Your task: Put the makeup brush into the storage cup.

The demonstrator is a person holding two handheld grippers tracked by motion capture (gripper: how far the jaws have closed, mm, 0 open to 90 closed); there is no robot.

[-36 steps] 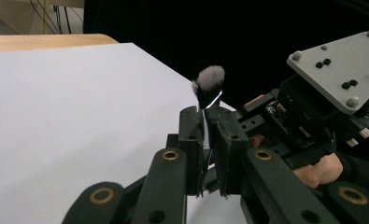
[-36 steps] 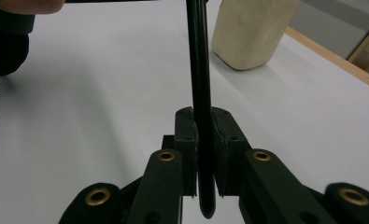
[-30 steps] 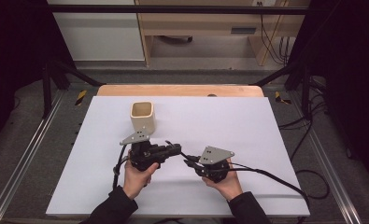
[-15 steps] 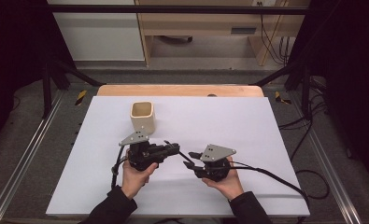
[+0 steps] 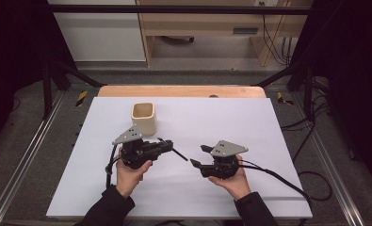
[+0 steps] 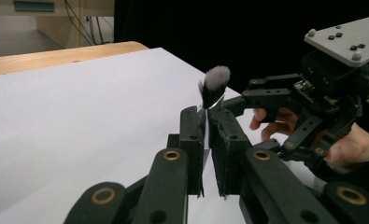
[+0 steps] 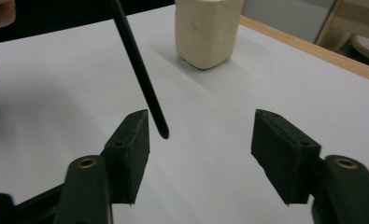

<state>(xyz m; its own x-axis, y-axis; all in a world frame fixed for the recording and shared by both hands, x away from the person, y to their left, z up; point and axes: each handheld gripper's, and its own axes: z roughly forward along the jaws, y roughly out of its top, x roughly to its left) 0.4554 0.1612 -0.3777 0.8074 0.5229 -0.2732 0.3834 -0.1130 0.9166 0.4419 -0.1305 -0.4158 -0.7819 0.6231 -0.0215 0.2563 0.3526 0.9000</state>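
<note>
Nearest the person, both hands rested low over the white sheet (image 5: pixel 268 122) that covered the table. The right gripper (image 5: pixel 198 156), held in the right hand (image 5: pixel 230 181), pointed left toward the other gripper; its jaws had just been opening and stood spread apart, with nothing pressed between them. In the right gripper view the thin black handle tip of the brush (image 7: pixel 138 63) hung just beside the left jaw, touching neither pad.

To the left, the left gripper (image 5: pixel 167 143), in the left hand (image 5: pixel 129 172), had its jaws pressed together on the brush (image 6: pixel 214 86), pinching it near the bristle end. In the left gripper view the grey, fluffy tuft stuck up above the jaws. The handle ran rightward toward the right gripper.

Farther back, left of centre, a cream square cup (image 5: pixel 143 117) stood upright on the sheet, well apart from both grippers.
</note>
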